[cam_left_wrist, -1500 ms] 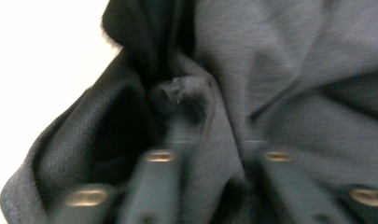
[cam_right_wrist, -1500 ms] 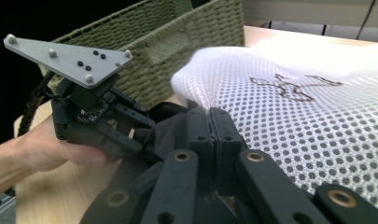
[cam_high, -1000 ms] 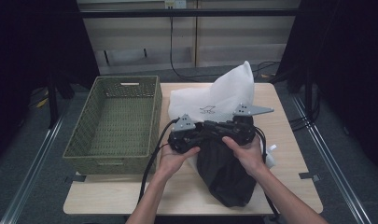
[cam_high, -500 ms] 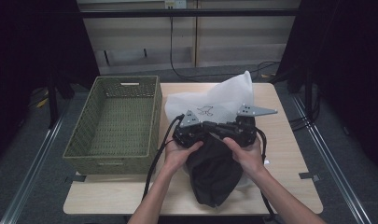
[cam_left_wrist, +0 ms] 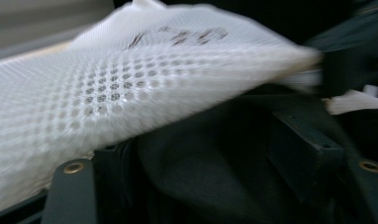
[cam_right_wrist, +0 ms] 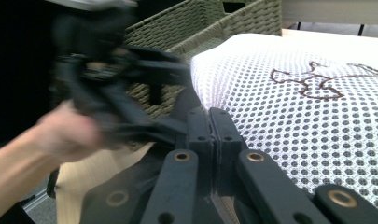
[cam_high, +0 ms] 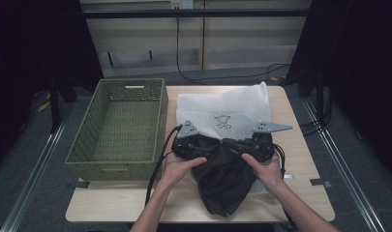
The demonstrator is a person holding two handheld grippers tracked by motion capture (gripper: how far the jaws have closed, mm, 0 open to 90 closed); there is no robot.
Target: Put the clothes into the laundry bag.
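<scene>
On the pale wooden table [cam_high: 300, 121], between your two hands, lies a soft black cloth [cam_high: 225, 181], crumpled and matte, bunched into a loose sack shape that narrows toward your edge of the table. Its upper part reaches the near hem of a white mesh bag [cam_high: 222, 108], and the two touch there. That bag is a flat, pillow-like piece of netting with regular round holes and a small dark outline figure stitched or printed on it [cam_right_wrist: 317, 79].

Your left gripper [cam_high: 196, 145] sits at the cloth's upper left corner. Its jaws have just been opening and now stand spread; in the left gripper view the dark fabric [cam_left_wrist: 210, 163] lies slack between the black jaw blocks, and the blurred white mesh [cam_left_wrist: 130, 88] sits above it. I cannot see the pads pressing on the fabric.

Your right gripper [cam_high: 249, 144] is at the cloth's upper right corner. In the right gripper view its two jaws are pressed together, and a thin fold of the black cloth [cam_right_wrist: 210, 196] is pinched in the seam between them.

To your left stands a rectangular olive-green wicker basket [cam_high: 87, 140], tightly woven, with slanted walls and a cut-out handle slot in its far end. It stands just beside your left hand [cam_high: 181, 164].
</scene>
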